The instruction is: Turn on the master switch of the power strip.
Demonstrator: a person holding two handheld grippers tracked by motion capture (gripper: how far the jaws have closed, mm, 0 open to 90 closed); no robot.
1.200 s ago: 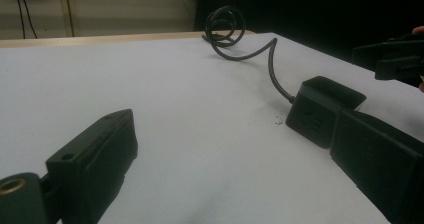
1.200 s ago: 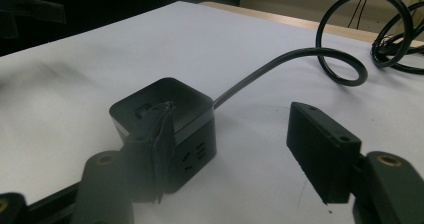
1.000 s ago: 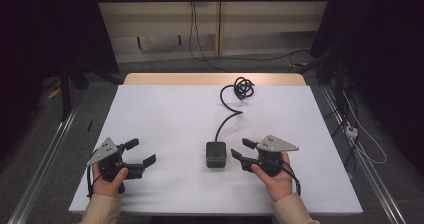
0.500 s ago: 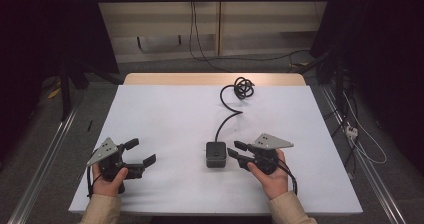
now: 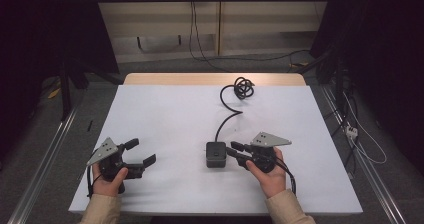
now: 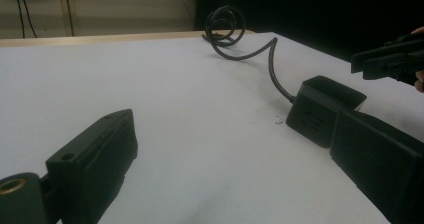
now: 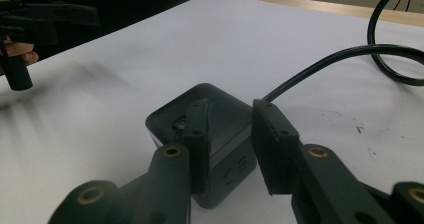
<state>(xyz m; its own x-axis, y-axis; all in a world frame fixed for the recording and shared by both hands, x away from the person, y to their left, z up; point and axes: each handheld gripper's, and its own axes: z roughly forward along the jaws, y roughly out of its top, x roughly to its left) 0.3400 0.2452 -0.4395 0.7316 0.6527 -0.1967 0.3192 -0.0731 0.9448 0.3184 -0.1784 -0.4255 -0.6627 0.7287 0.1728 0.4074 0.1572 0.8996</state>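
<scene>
One black cube (image 5: 216, 154) (corded) sits just before the right gripper (image 5: 235, 151), whose narrowing jaws seemingly haven't clamped it.

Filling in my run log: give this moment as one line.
right gripper: jaws just closing, beside black cube power socket, not gripping | left gripper: open, idle | black cable: coiled behind

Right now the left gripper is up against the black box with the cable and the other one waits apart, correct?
Not quite: it is the right gripper that is up against the black box, as the high view shows. The left gripper is the one waiting apart.
</scene>
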